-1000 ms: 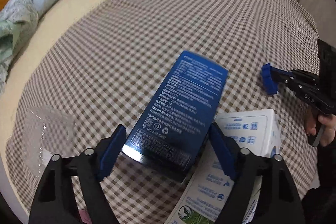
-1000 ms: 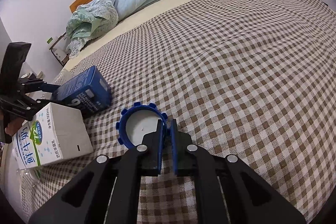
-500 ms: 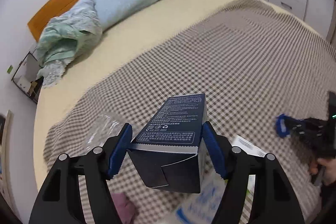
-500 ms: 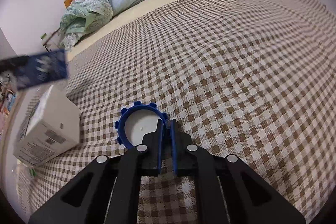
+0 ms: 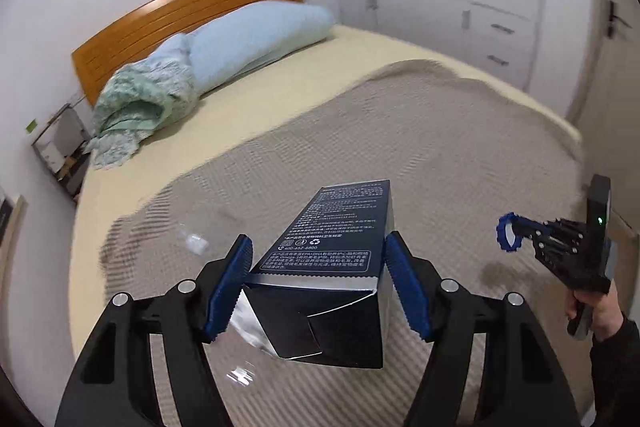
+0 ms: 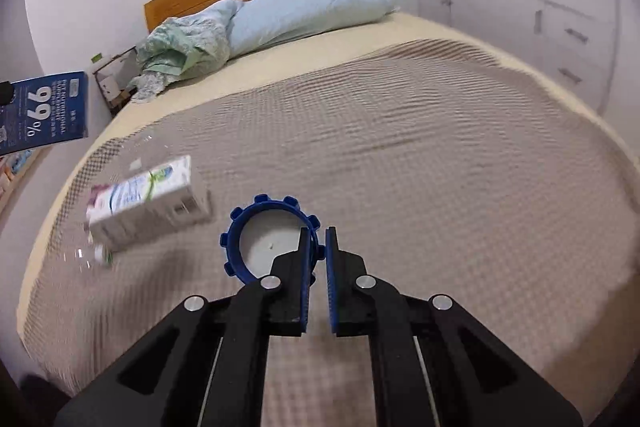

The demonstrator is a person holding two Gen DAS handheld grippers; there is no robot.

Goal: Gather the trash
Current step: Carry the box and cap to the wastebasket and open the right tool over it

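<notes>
My left gripper is shut on a dark blue carton and holds it high above the bed; the carton also shows at the left edge of the right wrist view. My right gripper is shut on the rim of a blue ridged lid, lifted off the bed; it also shows in the left wrist view with the lid. A white milk carton lies on the checked blanket. A clear plastic bottle lies near the blanket's left edge.
A blue pillow and a green bundle of bedding lie at the wooden headboard. A bedside shelf stands left of the bed. White cabinets line the far right wall.
Both grippers have risen well above the bed. The left one lifted the blue carton off the blanket; the right one carried the lid up. The milk carton stayed on the bed.
</notes>
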